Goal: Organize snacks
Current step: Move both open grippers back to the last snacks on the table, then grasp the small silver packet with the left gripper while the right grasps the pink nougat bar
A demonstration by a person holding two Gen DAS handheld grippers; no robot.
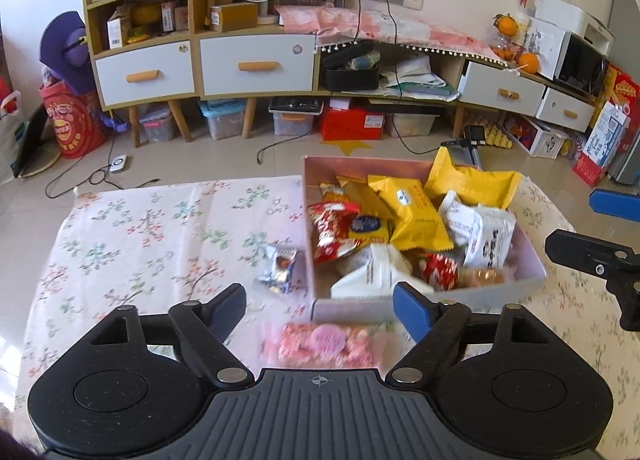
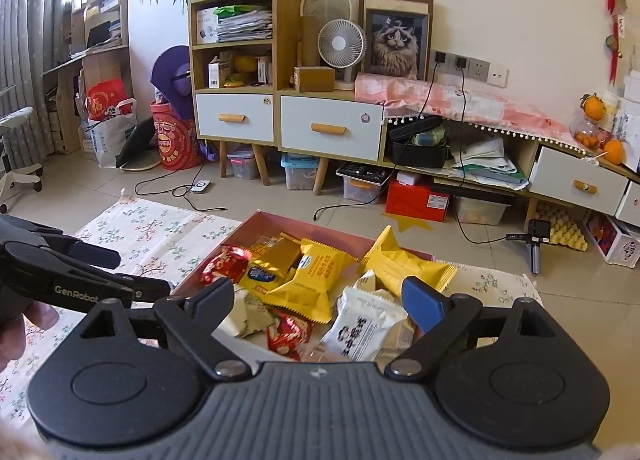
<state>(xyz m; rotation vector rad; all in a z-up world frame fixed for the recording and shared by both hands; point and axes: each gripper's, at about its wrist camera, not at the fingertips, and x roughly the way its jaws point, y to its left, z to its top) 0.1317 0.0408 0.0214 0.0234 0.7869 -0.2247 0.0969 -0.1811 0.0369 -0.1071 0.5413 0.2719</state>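
Note:
A pink box [image 1: 480,294] on the floral tablecloth [image 1: 140,227] holds several snack packs: yellow [image 1: 416,215], white [image 1: 488,236] and red [image 1: 332,232]. A silver-blue wrapped snack [image 1: 280,268] lies on the cloth just left of the box. A pink pack [image 1: 328,344] lies in front of the box, under my left gripper [image 1: 320,304], which stands open with nothing between its fingers. In the right wrist view my right gripper [image 2: 320,300] hangs open over the near end of the box [image 2: 304,219], above a white pack [image 2: 360,328] and red wrappers [image 2: 288,332].
The other gripper [image 1: 592,260] shows at the right edge of the left wrist view. A hand [image 2: 16,332] holds the left gripper at the left edge of the right wrist view. Beyond the table are tiled floor, cables, a cabinet [image 2: 328,127] and storage bins.

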